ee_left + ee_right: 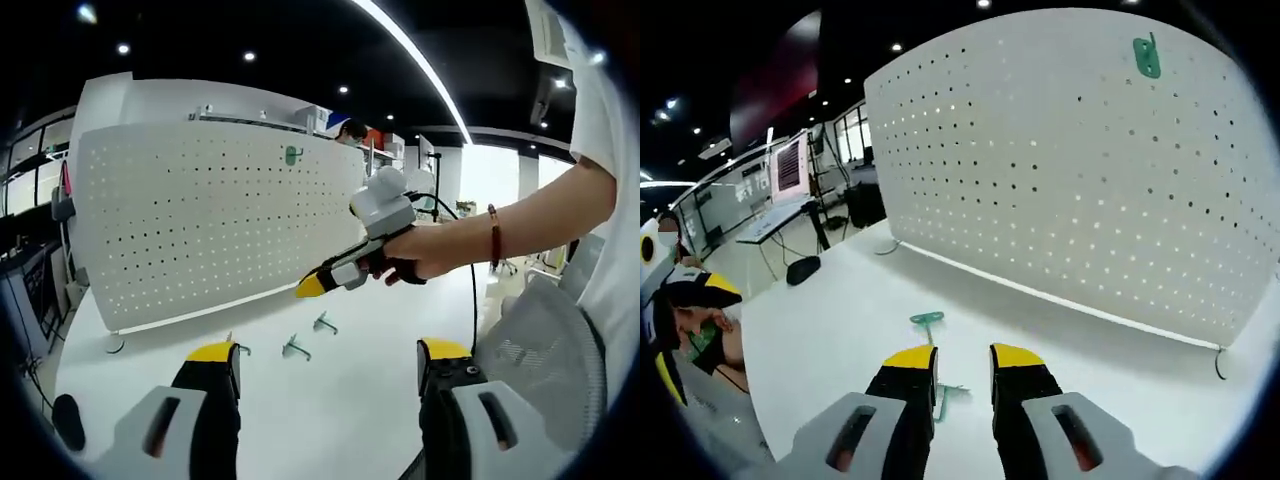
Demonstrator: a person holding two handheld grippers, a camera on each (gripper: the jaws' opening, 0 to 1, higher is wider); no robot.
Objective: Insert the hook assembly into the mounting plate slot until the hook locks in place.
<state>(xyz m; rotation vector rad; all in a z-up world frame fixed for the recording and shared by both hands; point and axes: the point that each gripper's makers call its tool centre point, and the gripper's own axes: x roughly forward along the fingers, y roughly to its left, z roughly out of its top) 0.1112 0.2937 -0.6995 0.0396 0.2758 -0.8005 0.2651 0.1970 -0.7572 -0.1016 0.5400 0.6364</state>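
White pegboard (215, 225): upright at tabletop's (330, 400) far side, one green hook (292, 155) mounted high.
Loose hooks (296, 348): lying on tabletop near pegboard.
Left claw (328, 352): wide apart, empty.
Right claw (963, 357): narrowly apart, empty, above a hook (927, 320).

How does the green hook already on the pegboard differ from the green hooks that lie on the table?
The hook on the pegboard hangs upright, high on the white pegboard; the hooks on the table lie loose on the white table, below the board. The hook on the pegboard is mounted in the holes; the hooks on the table are not mounted, and neither gripper holds one. All share the same green colour.
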